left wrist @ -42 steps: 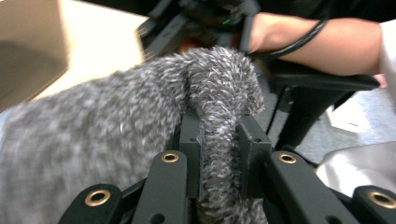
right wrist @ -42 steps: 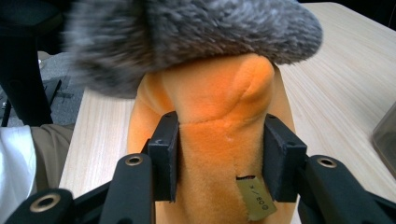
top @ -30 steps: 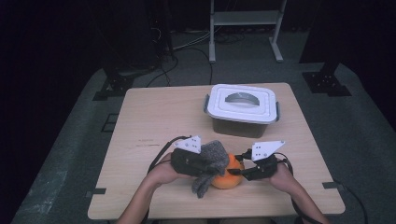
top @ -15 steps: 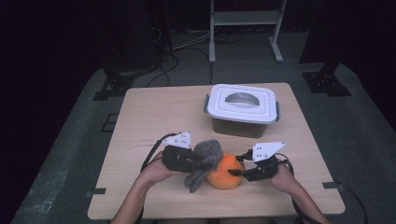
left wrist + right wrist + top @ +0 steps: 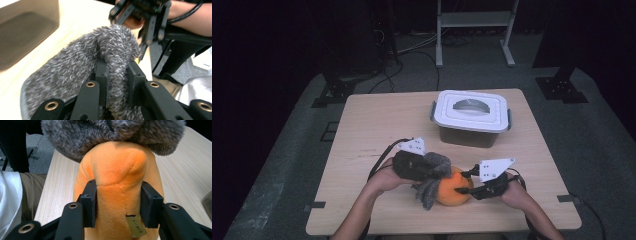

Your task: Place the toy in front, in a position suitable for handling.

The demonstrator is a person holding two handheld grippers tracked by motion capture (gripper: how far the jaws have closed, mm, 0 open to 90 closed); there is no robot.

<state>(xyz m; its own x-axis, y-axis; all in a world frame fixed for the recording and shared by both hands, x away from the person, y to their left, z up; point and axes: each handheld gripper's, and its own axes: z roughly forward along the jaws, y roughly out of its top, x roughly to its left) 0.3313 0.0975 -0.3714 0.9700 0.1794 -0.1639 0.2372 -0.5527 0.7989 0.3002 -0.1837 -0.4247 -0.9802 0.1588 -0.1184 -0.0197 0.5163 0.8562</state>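
While the left tool (image 5: pixel 117 82) has its jaws drawn close together on a fold of the grey fuzzy cloth (image 5: pixel 82 65), pinching the pile tightly between the two black pads, the right tool (image 5: pixel 117 205) stands at a middling width with its pads pressed against both sides of the orange plush toy (image 5: pixel 117 177). From the high view, the left tool (image 5: pixel 432 170) and right tool (image 5: pixel 464 187) meet near the front edge of the counter (image 5: pixel 377 125), with the orange plush toy (image 5: pixel 454 187) resting on the wood between them and the grey fuzzy cloth (image 5: pixel 432 177) draped over its left side and hanging down to the surface. Behind them, well apart, sits a plastic box (image 5: pixel 472 120) with a white lid, closed. In the right gripper view the cloth covers the top of the toy, so its upper part is hidden, and a small tan label (image 5: pixel 135 225) on the toy carries print too small to read. In the left gripper view the cloth blocks the toy almost wholly; the other tool shows beyond it, blurred, with the person's forearm (image 5: pixel 190 17) cut off at the frame edge. How much of the cloth lies under the toy cannot be made out.
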